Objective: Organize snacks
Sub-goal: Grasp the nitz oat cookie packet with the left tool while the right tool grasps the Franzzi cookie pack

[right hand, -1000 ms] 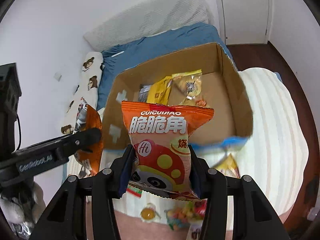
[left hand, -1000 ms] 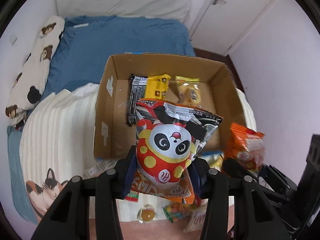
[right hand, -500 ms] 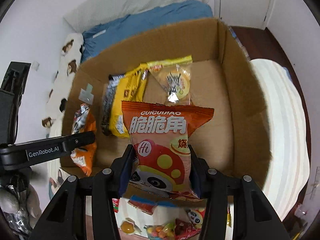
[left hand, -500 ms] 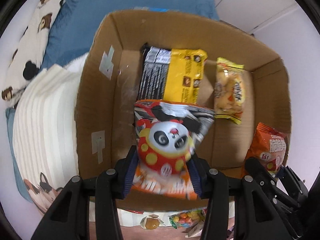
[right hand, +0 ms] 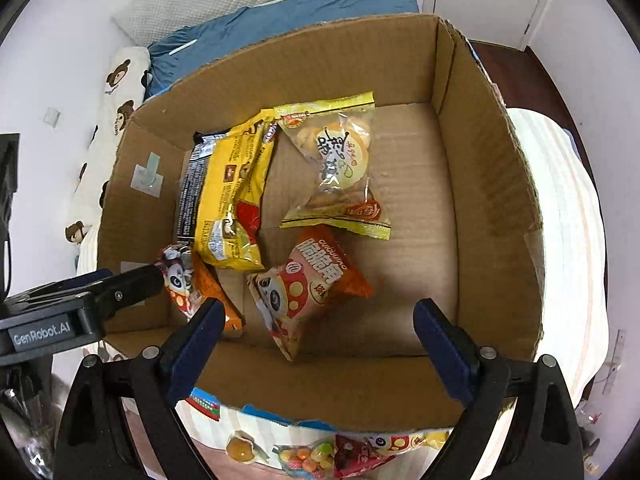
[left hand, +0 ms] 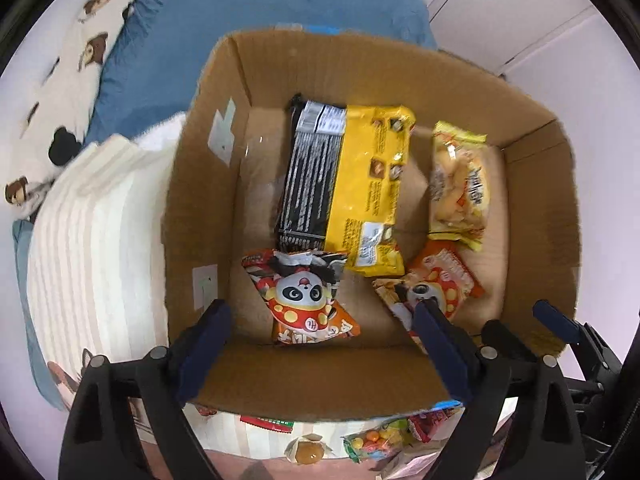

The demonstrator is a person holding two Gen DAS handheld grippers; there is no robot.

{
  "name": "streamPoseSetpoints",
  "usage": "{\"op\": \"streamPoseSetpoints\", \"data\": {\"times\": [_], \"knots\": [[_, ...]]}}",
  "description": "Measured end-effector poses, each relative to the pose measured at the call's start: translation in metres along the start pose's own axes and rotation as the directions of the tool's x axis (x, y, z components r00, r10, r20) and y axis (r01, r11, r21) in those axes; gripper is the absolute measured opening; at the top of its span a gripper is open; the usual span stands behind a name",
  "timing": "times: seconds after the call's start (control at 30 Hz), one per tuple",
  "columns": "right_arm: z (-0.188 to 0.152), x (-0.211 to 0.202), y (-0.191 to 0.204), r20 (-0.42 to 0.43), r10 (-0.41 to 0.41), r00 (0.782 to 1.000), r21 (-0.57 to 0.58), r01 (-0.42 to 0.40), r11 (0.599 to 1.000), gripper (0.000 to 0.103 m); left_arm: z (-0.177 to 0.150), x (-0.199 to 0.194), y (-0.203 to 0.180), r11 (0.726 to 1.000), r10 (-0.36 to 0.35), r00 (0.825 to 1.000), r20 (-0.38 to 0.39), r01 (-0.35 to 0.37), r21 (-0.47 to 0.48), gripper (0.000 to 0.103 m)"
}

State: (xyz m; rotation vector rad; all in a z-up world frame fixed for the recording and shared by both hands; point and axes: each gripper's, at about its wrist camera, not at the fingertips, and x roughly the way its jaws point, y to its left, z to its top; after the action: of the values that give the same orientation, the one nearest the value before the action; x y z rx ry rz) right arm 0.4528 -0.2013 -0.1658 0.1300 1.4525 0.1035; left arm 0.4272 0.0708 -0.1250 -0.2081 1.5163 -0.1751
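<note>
Cardboard box (left hand: pixel 200 208) on bed: holds four snack packs. Left gripper (left hand: pixel 320 344), right gripper (right hand: pixel 316 344): both spread wide, empty, above near wall. Panda pack (left hand: pixel 308 300) and orange pack (right hand: pixel 304 284) lie on floor. Judgement: lift straight up, clear rim, fetch loose candies (right hand: pixel 308 456) below box.

The cardboard box (right hand: pixel 492 184) is matt brown corrugated paperboard, its floor ribbed and its cut rims rough. Inside, the yellow-and-black packet (left hand: pixel 348 184) at 12 o'clock is glossy plastic film catching glare, and the clear cracker bag (right hand: pixel 340 164) at 1 o'clock is shiny see-through plastic. Both panda snack bags (left hand: pixel 304 296) (right hand: pixel 304 284) look like crinkled foil-type film, though blur makes that uncertain. The striped blanket (left hand: pixel 88 232) at 9 o'clock is soft ribbed cloth. Gripper fingers (right hand: pixel 192 344) look like matt black plastic with blue pads.
</note>
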Motion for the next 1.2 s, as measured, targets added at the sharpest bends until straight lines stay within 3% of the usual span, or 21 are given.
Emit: {"op": "streamPoseSetpoints", "data": {"times": [0.27,0.53,0.63,0.8,0.9,1.03,1.2], "knots": [[-0.027,-0.045,0.014,0.092,0.024,0.995,-0.020,-0.022,1.000,0.097,-0.035,-0.060,-0.010,0.999,-0.014,0.983,0.184,0.007,0.036,0.093],[-0.097,-0.083,0.012,0.223,-0.015,0.975,0.021,0.011,1.000,0.097,-0.113,-0.094,0.004,0.996,0.075,0.929,0.362,-0.089,0.024,0.093],[-0.136,-0.075,-0.003,0.199,0.004,0.980,0.074,-0.019,0.997,0.097,-0.147,-0.079,0.018,0.992,0.107,0.929,0.354,-0.122,0.022,0.093],[-0.198,-0.041,-0.030,0.115,0.048,0.992,0.190,-0.070,0.979,0.097,-0.175,-0.035,0.047,0.983,0.167,0.948,0.272,-0.182,0.032,0.093],[-0.219,-0.014,-0.040,0.054,0.087,0.995,0.254,-0.098,0.962,0.097,-0.175,-0.006,0.064,0.976,0.193,0.958,0.210,-0.209,0.057,0.093],[-0.228,0.012,-0.041,0.001,0.066,0.998,0.264,-0.064,0.962,0.097,-0.159,0.021,0.072,0.950,0.243,0.953,0.183,-0.272,0.156,0.093],[-0.228,0.031,-0.040,-0.035,0.047,0.998,0.294,-0.035,0.955,0.097,-0.128,0.060,0.060,0.890,0.280,0.950,0.137,-0.310,0.333,0.093]]}}
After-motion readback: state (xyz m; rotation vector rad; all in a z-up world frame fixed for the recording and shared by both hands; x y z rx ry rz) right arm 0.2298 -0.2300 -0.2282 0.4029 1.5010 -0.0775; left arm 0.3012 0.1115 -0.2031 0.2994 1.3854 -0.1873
